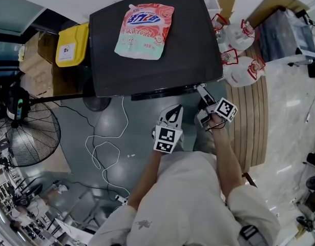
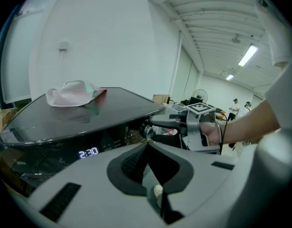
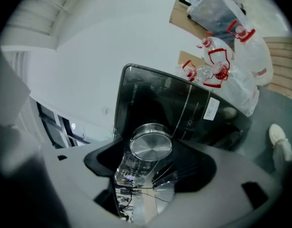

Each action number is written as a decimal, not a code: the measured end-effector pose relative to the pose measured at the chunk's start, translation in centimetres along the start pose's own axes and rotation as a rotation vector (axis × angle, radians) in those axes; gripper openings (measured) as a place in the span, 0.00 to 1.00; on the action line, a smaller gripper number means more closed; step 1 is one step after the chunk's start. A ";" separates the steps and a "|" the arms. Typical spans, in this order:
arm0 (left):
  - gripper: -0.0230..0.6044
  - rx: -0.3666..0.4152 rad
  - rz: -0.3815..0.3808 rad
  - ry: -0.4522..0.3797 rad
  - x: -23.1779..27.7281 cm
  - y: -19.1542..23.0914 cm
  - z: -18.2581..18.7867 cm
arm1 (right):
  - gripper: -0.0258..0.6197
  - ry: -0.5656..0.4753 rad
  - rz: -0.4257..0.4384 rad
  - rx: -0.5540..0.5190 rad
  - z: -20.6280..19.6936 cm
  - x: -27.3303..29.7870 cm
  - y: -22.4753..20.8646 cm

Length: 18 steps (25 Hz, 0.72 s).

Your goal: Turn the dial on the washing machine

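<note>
**Operator:** Where did my claws stand at the washing machine [image 1: 147,60]?

**Observer:** You held both just before its front panel. Your left gripper [image 1: 173,110] was clenched, its jaws tip to tip, and it hung a little short of the panel without touching it. Your right gripper [image 1: 202,92] reached up to the panel's right end, under the front edge of the machine's top. It was released: the jaws stood spread, one on either side of the dial [image 3: 151,145].

**Operator:** So I was not pinching the dial?

**Observer:** You were not, as far as your right gripper view showed. The round silver face sat between the dark pads near their tips, with a dark gap along its right side. The dial itself stuck out of the machine's front panel at that right end.

**Operator:** What else was on the machine?

**Observer:** Left of the dial on the same panel you had the display [image 2: 89,153] lit, reading 2:30. Farther back, a pink and green detergent pouch [image 1: 144,29] lay flat on the machine's glossy black top, near the rear edge.

**Operator:** And round about it?

**Observer:** A white cable [image 1: 108,147] looped over the floor before the machine's left front. A fan [image 1: 29,132] stood well off to the machine's left. A yellow bin [image 1: 72,45] stood just beside its left rear corner, and clear plastic bags [image 1: 239,50] with red handles lay near its right rear corner.
</note>
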<state>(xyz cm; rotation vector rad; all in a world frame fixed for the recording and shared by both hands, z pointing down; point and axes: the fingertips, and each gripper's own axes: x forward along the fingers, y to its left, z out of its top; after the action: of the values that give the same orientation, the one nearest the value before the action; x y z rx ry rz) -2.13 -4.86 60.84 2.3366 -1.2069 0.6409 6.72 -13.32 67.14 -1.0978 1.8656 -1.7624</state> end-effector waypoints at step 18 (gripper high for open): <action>0.06 -0.005 0.000 -0.005 -0.2 0.4 -0.1 | 0.59 0.105 -0.324 -0.680 0.3 0.2 0.3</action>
<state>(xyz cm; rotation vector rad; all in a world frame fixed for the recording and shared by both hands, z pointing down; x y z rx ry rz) -2.55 -4.87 60.87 2.3354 -1.2098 0.6318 6.71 -13.67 66.89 -1.6433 2.5680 -1.3638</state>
